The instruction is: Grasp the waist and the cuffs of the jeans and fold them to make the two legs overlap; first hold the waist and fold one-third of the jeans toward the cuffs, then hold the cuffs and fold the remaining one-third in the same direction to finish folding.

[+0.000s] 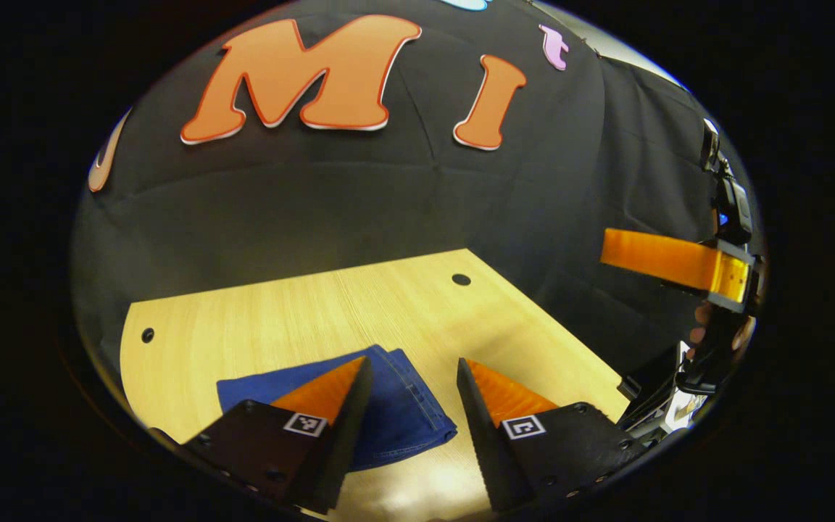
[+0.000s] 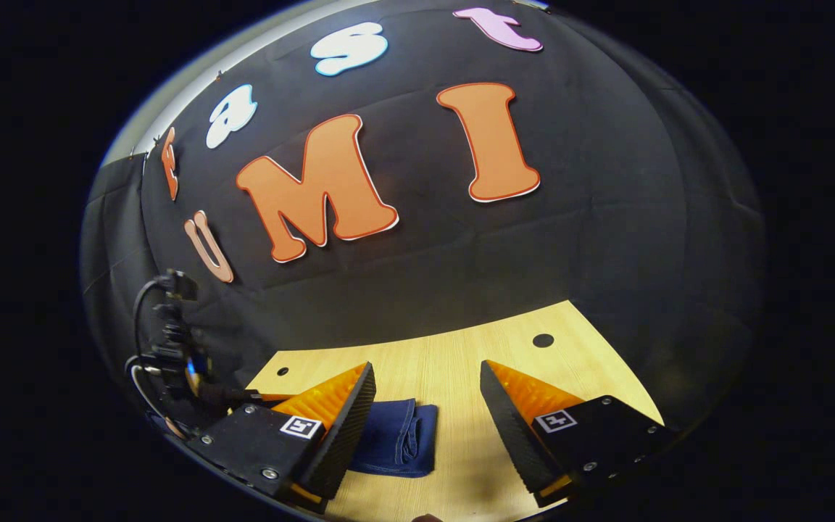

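Overhead, both grippers hovered above the folded jeans [image 1: 396,406], a compact blue bundle lying on the wooden bench [image 1: 301,312]. Above the jeans, the left gripper [image 1: 414,362] held its fingers wide, gripping nothing. Beside the jeans, the right gripper [image 2: 428,366] was likewise spread and empty.

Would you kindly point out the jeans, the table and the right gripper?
jeans [image 1: 406,413], left gripper view, on the folded stack's top layer.
table [image 2: 454,362], right gripper view, on bare wood.
right gripper [image 2: 428,391], right gripper view, midway between its fingertips.
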Tool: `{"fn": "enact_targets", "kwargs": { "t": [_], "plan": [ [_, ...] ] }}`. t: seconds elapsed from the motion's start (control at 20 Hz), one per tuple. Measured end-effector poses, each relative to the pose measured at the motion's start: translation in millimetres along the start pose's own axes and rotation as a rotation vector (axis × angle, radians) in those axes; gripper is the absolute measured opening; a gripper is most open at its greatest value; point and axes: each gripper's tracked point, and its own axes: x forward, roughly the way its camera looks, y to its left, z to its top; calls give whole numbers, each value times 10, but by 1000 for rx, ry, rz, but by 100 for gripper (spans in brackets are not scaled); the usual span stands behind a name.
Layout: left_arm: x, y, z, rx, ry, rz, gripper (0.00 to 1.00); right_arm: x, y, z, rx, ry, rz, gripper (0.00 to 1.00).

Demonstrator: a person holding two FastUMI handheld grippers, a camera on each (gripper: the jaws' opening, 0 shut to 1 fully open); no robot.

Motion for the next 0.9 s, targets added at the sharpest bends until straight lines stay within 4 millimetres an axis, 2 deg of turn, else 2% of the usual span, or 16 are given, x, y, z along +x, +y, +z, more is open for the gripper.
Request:
{"fn": "enact_targets", "kwargs": {
  "t": [0.05, 0.1, 0.15, 0.25, 0.4, 0.45, 0.5, 0.65, 0.7, 0.75, 0.8, 0.9],
  "plan": [
    [-134, 69, 109, 14, -34, 20, 73, -3, 19, 31, -7, -9, -5, 92],
    [-264, 146, 203, 29, -72, 54, 85, 18, 42, 64, -23, -23, -3, 92],
    [-399, 233, 313, 48, -118, 90, 92, 13, 97, 115, -44, -46, -8, 92],
    [-664, 408, 572, 82, -206, 177, 97, 4, 279, 282, -112, -116, -4, 92],
    [-1087, 513, 881, 117, -324, 283, 97, -43, 529, 515, -180, -220, -12, 94],
    [-1249, 521, 974, 118, -373, 309, 98, -69, 668, 629, -189, -267, 2, 100],
    [-1456, 535, 1088, 117, -440, 344, 96, -76, 805, 672, -197, -293, 27, 95],
    [-1995, 465, 1366, 134, -588, 425, 96, -101, 1072, 674, -247, -319, 65, 95],
    [-2104, 430, 1380, 126, -607, 439, 95, -122, 1147, 692, -260, -331, 81, 100],
    [-2127, 420, 1369, 119, -618, 452, 95, -178, 1235, 708, -271, -351, 92, 100],
    [-2132, 458, 1340, 107, -636, 482, 95, -222, 1321, 769, -283, -388, 104, 95],
    [-2107, 461, 1276, 99, -650, 523, 95, -258, 1481, 808, -305, -437, 131, 95]
  ]
}}
